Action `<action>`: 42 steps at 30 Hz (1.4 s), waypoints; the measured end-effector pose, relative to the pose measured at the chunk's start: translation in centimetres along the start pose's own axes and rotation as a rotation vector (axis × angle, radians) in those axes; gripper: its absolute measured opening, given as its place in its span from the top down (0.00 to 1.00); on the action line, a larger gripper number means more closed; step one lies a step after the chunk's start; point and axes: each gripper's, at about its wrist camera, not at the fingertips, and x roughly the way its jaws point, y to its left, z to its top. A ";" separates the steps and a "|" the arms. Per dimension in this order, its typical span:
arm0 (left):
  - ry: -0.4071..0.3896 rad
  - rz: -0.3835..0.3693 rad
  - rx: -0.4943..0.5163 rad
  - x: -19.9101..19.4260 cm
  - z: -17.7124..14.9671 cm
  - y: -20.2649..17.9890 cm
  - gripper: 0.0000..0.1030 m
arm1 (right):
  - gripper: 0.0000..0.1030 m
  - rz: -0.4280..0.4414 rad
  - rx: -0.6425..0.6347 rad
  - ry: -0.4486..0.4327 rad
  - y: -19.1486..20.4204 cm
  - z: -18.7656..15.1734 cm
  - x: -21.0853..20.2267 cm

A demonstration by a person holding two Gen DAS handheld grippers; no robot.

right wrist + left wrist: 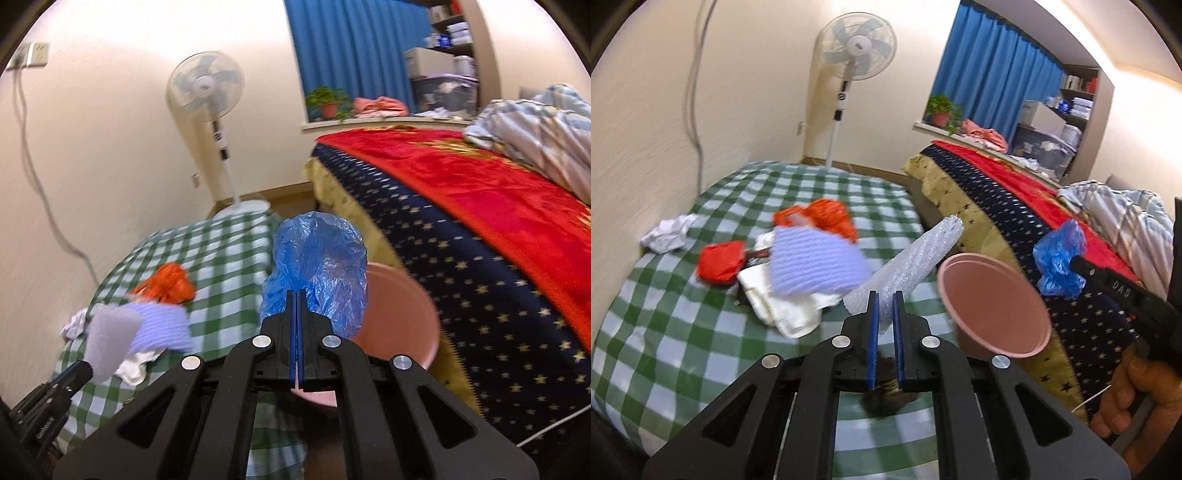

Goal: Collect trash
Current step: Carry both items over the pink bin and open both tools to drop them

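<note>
Left wrist: fingers [885, 301] pinch bubble wrap [905, 258]; right fingers [296, 300] clamp blue bag [321, 262].

A fan [857, 48] is seen at twelve o'clock in the left wrist view, standing on the floor against the cream wall. A cable [695, 122] is hung down that wall at ten o'clock. A blue curtain [993, 70] is drawn at one o'clock, with a potted plant [942, 110] set on the sill below it and pink cloth [984, 134] laid beside the plant. Shelves [1075, 99] are stacked at two o'clock. A bed [1008, 206] is covered by a red and starred navy blanket, and a striped quilt [1119, 210] is bundled on it at three o'clock.
</note>
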 end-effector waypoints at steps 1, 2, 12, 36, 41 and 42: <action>-0.003 -0.015 0.002 0.0 0.4 -0.6 0.93 | 1.00 -0.017 0.017 -0.006 -0.7 0.2 -0.1; -0.005 -0.026 0.006 0.0 0.6 -1.0 0.93 | 1.00 -0.028 0.027 -0.009 -1.1 0.3 -0.1; -0.002 -0.111 0.071 3.3 3.6 -5.4 0.93 | 1.00 -0.110 0.072 -0.038 -3.0 0.6 0.2; 0.094 -0.275 0.086 13.7 2.4 -8.3 0.93 | 1.00 -0.203 0.071 0.019 -4.0 -0.5 5.6; 0.138 -0.329 0.085 15.0 2.1 -8.7 0.85 | 0.88 -0.228 0.080 0.031 -4.3 -0.6 5.9; 0.148 -0.331 0.082 15.2 2.0 -8.7 0.80 | 0.80 -0.234 0.089 0.031 -4.4 -0.6 5.8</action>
